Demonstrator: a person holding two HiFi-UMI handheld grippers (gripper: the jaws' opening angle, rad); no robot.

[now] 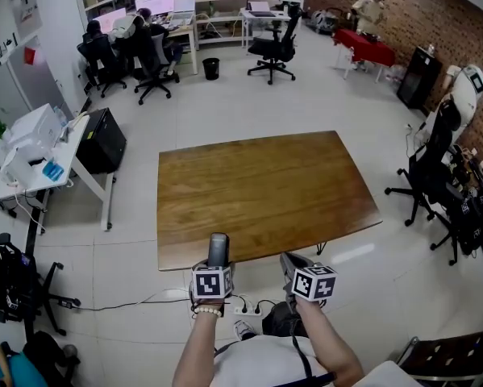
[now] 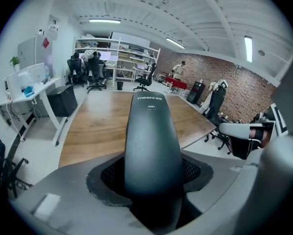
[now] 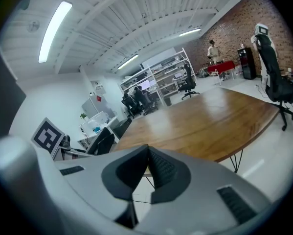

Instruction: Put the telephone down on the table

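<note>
The left gripper has its jaws partly apart and clamped on the lower end of a black telephone handset, which sticks up and forward between them at the near edge of the wooden table, not lying on it. White print near the handset's top reads "CHINO-E"; a smaller code beneath looks like "A081". To its right, the right gripper is just off the same table edge, pad tips together with nothing between them.

Black telephone; brown wood-grain table; red brick wall
</note>
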